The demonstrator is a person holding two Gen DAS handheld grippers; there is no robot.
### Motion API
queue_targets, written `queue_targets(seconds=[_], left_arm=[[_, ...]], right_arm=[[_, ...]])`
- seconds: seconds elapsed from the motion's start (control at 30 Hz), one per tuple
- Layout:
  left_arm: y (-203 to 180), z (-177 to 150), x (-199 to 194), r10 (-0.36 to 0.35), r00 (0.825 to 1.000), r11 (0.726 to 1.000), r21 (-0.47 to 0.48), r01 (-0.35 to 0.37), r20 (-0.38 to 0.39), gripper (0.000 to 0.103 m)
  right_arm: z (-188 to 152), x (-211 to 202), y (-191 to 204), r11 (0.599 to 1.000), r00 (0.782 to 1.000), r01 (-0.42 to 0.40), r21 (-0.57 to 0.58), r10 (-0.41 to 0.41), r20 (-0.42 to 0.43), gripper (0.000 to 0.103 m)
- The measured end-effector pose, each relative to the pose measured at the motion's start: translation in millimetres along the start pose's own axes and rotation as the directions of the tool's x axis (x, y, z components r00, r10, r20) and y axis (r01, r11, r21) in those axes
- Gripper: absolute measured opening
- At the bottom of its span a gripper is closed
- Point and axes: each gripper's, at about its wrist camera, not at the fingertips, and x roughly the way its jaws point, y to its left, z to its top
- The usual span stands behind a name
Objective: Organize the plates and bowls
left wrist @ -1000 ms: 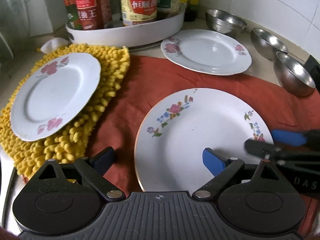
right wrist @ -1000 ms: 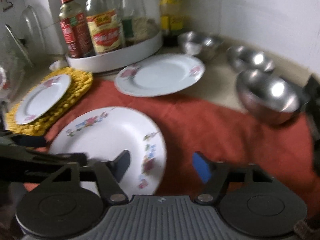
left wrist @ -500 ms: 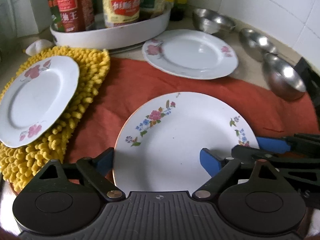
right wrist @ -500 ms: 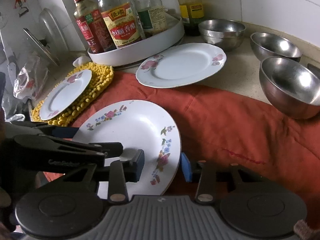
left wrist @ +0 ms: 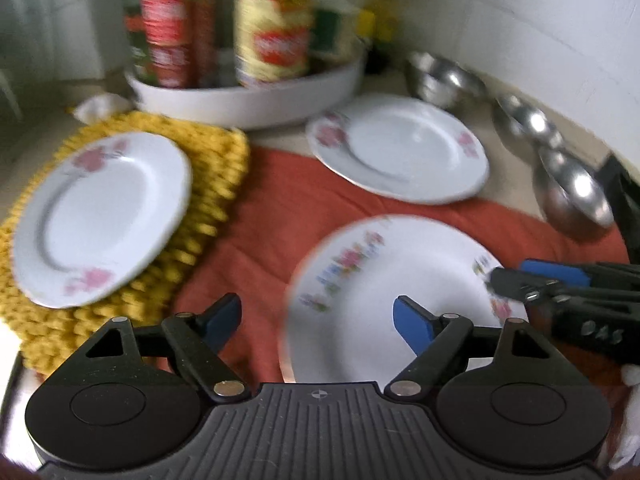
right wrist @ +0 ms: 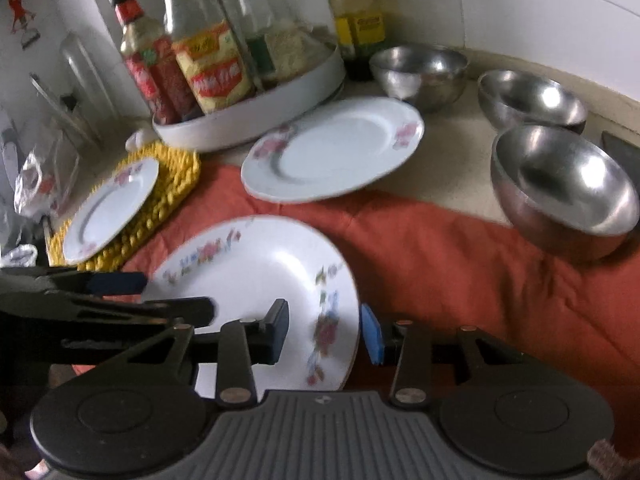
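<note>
A white plate with small coloured flowers (left wrist: 384, 292) (right wrist: 256, 276) is tilted up off the red cloth (left wrist: 280, 208). My right gripper (right wrist: 324, 332) is shut on its right rim; it enters the left wrist view (left wrist: 532, 280) from the right. My left gripper (left wrist: 316, 316) is open, its right finger over the plate and its left finger over the cloth. A pink-flowered plate (left wrist: 104, 216) lies on a yellow mat (left wrist: 200, 216). Another pink-flowered plate (left wrist: 400, 148) lies behind. Three steel bowls (right wrist: 560, 188) (right wrist: 532, 100) (right wrist: 420, 68) stand at the right.
A white round tray (right wrist: 256, 116) of sauce bottles stands at the back by the tiled wall. A dark object (left wrist: 624, 200) sits at the right edge. A crumpled plastic bag (right wrist: 36, 184) lies at the far left.
My right gripper has closed on the flowered plate's rim and tipped it up. My left gripper has shifted left, so the plate now sits to its right.
</note>
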Motion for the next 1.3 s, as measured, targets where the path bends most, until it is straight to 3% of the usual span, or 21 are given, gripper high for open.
queue_targets(seconds=[0.23,0.37,0.53,0.77,1.03,1.3], left_arm=[[75.6,23.2,-19.2,0.132,0.989,0.989,-0.081,-0.127,0.061,0.093],[123.7,33.2,-22.8,0.204,0.976,0.975,-0.101,-0.196,0.074,0.096],[169.8,37.6,-14.9,0.220,0.973,0.971,-0.113,-0.212,0.070,0.096],[201.2,44.9,10.5,0.148,0.987,0.987,-0.066,-0.143,0.064,0.095],[214.9,46.2,33.5,0.009,1.000,0.998,-0.057,-0.008,0.023,0.092],[209.7,46.9,35.8,0.010,1.000,0.999,-0.049,-0.009,0.020,0.094]], right_arm=[[24.9,-13.2,31.9,0.999,0.992,-0.002,-0.051,0.008,0.123,0.038],[39.2,1.0,75.1,0.991,0.989,-0.063,-0.114,0.077,0.123,0.038],[56.6,39.6,124.8,0.976,0.985,-0.144,-0.164,0.158,0.075,0.038],[66.8,92.9,170.2,0.974,0.986,-0.164,-0.154,0.166,-0.001,0.038],[65.7,119.9,183.8,0.984,0.988,-0.150,-0.099,0.145,-0.055,0.038],[62.8,127.7,194.8,0.979,0.988,-0.151,-0.136,0.145,-0.054,0.037]])
